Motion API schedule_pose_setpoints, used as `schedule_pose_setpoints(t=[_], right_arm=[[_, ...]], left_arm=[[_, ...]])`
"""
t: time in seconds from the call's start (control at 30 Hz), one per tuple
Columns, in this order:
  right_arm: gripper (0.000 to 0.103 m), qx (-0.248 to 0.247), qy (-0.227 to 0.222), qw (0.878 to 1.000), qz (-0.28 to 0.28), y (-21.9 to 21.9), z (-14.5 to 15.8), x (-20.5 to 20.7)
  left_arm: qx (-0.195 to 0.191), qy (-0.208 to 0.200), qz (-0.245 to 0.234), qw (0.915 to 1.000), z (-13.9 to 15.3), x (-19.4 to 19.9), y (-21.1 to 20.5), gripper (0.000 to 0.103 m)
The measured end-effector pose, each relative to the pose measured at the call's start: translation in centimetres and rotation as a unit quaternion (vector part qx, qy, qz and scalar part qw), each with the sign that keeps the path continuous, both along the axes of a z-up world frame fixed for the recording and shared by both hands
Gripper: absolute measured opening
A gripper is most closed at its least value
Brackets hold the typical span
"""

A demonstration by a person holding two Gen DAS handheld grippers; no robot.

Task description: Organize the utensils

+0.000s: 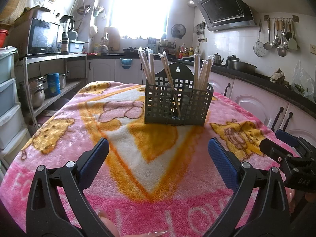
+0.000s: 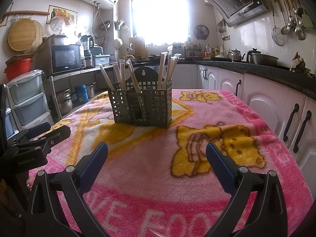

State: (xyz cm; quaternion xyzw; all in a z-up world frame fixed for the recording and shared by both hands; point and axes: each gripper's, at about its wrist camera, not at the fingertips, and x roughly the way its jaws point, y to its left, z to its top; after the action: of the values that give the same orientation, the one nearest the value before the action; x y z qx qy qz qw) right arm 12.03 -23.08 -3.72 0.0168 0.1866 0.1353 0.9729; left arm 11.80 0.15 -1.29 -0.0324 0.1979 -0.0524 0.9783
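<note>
Down low, the left gripper (image 1: 158,154) hangs just above the blanket (image 1: 138,158), with its two blue fingers (image 1: 94,158) spread wide apart and nothing between them. Beside it, the right gripper (image 2: 157,156) does the same, its blue fingers (image 2: 221,164) also spread wide and holding nothing. Each gripper peeks into the edge of the other one's view. The fuzzy pink blanket with yellow bears covers the whole table. Farther out, near the middle of the blanket, stands a dark holder (image 1: 177,106) with lots of little square holes. It has three boxes side by side. Wrapped chopsticks (image 1: 147,65) stick up out of it, some in the left box, some leaning in the middle box, and some in the right box. Behind the table are white cupboards (image 2: 272,102), a microwave (image 1: 42,36), and a very bright window (image 2: 160,11).
</note>
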Motion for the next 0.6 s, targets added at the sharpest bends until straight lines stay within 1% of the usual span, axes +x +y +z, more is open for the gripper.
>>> schedule_pose_setpoints(t=[0.23, 0.4, 0.47, 0.6], right_arm=[[0.097, -0.002, 0.001, 1.0, -0.001, 0.03, 0.11, 0.0], [0.097, -0.005, 0.004, 1.0, -0.006, -0.18, -0.45, -0.01], [0.097, -0.006, 0.009, 1.0, -0.01, -0.23, -0.48, 0.06], [0.097, 0.003, 0.033, 0.999, -0.022, -0.78, -0.45, 0.48]], left_arm=[[0.0, 0.003, 0.003, 1.0, 0.03, 0.03, -0.12, 0.092], [-0.004, 0.005, 0.004, 1.0, 0.02, 0.13, 0.01, 0.092], [-0.003, 0.005, 0.007, 1.0, -0.02, 0.14, 0.04, 0.092], [-0.002, 0.007, 0.018, 0.9998, 0.11, 0.12, 0.39, 0.092]])
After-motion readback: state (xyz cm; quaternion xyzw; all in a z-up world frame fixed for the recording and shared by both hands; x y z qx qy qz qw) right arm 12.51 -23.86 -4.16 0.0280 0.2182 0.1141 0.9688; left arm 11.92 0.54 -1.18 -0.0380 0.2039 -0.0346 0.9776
